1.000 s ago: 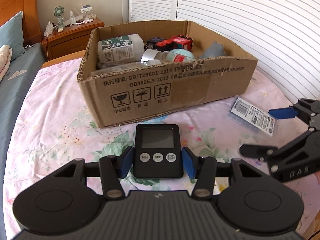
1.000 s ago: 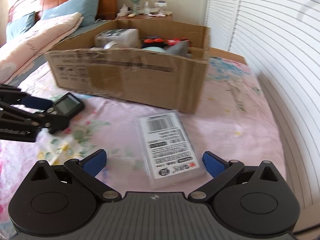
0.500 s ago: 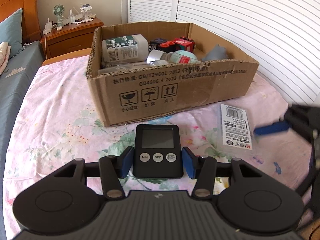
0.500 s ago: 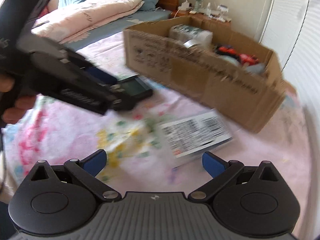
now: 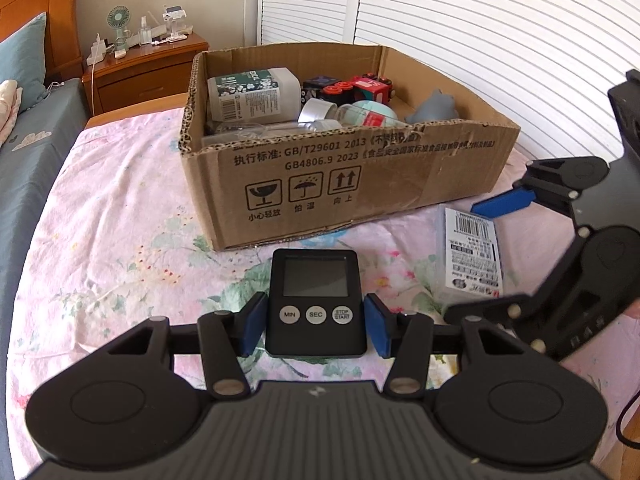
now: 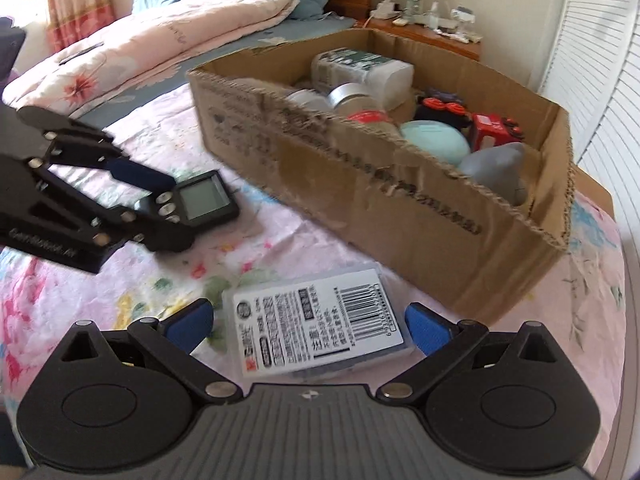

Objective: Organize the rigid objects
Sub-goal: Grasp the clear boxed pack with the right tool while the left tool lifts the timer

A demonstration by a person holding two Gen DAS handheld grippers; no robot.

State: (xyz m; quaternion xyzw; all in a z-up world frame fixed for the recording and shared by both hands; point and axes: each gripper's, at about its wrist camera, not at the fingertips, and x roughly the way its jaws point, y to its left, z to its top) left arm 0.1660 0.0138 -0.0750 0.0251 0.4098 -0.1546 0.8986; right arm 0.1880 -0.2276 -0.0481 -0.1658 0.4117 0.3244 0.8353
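Note:
A black digital timer [image 5: 316,300] lies on the flowered sheet between the blue pads of my left gripper [image 5: 316,322]; the pads sit close at its sides with a thin gap each. The timer also shows in the right wrist view [image 6: 202,200]. A clear flat case with a barcode label [image 6: 320,326] lies between the wide-open fingers of my right gripper [image 6: 308,324], untouched. The case also shows in the left wrist view [image 5: 474,256]. An open cardboard box [image 5: 348,176] stands behind both, holding a jar, bottles, a red toy and a grey figure.
A wooden nightstand [image 5: 144,68] with a small fan stands behind the box. A folded quilt and pillows [image 6: 160,36] lie on the bed to the left. White slatted doors [image 5: 480,40] run along the right.
My right gripper swung around and came down so that its open fingers straddle the labelled case. My left gripper stayed around the timer and shifted little.

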